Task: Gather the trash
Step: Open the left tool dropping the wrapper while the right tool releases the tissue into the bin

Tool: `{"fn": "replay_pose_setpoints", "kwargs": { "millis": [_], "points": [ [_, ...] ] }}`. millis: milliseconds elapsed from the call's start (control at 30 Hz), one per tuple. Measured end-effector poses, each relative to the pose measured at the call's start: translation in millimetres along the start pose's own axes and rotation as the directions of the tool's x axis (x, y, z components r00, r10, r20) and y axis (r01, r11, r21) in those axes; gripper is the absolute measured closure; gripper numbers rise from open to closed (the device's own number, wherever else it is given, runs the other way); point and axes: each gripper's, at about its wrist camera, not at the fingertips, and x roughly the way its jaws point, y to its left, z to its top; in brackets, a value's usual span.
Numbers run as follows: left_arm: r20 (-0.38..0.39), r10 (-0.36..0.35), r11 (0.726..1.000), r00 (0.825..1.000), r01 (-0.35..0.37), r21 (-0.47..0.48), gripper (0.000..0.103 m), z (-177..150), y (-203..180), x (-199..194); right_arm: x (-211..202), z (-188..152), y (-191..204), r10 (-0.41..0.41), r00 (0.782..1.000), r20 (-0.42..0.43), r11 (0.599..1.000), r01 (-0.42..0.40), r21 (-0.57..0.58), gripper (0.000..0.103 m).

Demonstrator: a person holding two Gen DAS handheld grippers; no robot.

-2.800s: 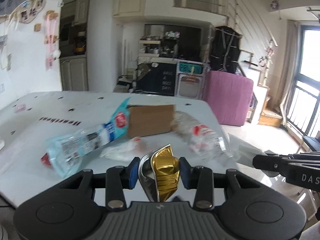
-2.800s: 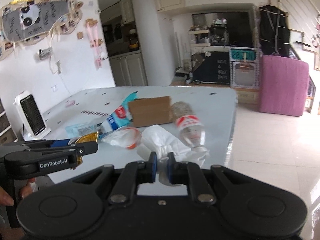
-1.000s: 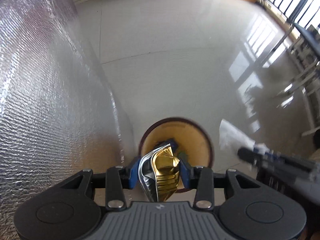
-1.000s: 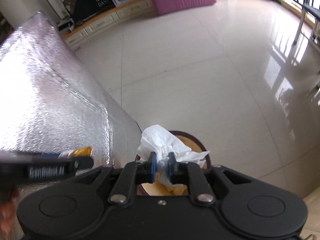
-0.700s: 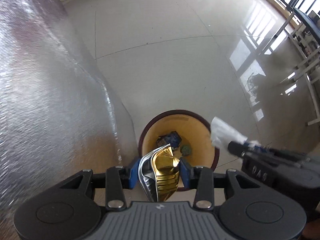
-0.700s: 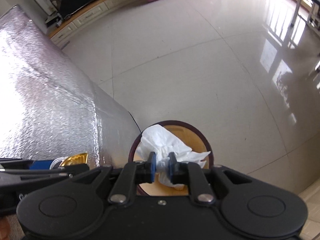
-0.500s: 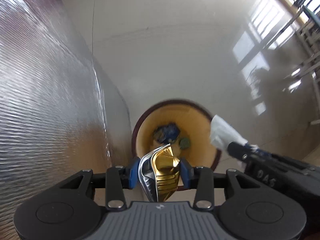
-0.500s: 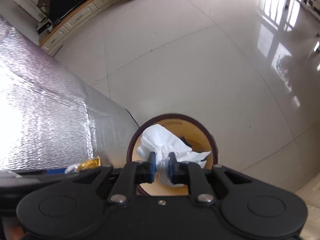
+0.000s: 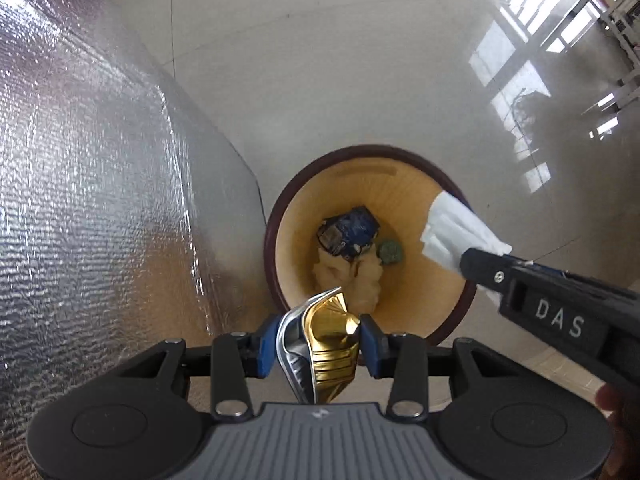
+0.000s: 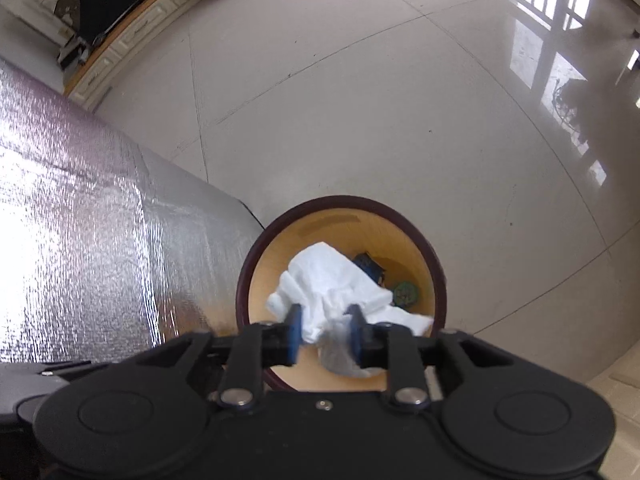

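Claws over bin [image 10: 434,264]: left [image 9: 319,340] clamping gold wrapper [image 9: 330,344], right [image 10: 325,334] parted around tissue [image 10: 332,284]

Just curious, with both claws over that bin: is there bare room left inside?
The bin is bare along its far inner wall and right side. Its bottom is crowded: a blue wrapper, a green lump and crumpled paper lie together. The floor beyond the bin, right of the silver sheet, is bare.
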Motion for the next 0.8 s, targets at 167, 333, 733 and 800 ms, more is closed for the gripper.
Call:
{"fn": "replay_pose_setpoints", "kwargs": {
  "millis": [167, 333, 733, 800],
  "points": [
    [0.02, -0.021, 1.0, 1.0, 0.021, -0.002, 0.027, 0, 1, -3, -6, 2, -4, 0.034, 0.999, 0.025, 0.998, -0.035, 0.043, 0.062],
    [0.018, -0.01, 1.0, 1.0, 0.01, 0.01, 0.023, 0, -2, -6, -8, 3, -6, 0.034, 0.999, 0.03, 0.997, -0.036, 0.067, 0.054],
    [0.02, 0.011, 1.0, 1.0, -0.011, -0.008, 0.02, -11, -1, -3, -12, -1, -4, -0.013, 1.0, 0.006, 1.0, 0.013, 0.009, 0.037],
    [0.031, 0.021, 1.0, 0.999, -0.021, -0.013, 0.013, -14, -1, -5, -17, 0, -4, -0.011, 1.0, 0.008, 1.0, 0.011, -0.003, 0.032]
  ]
}}
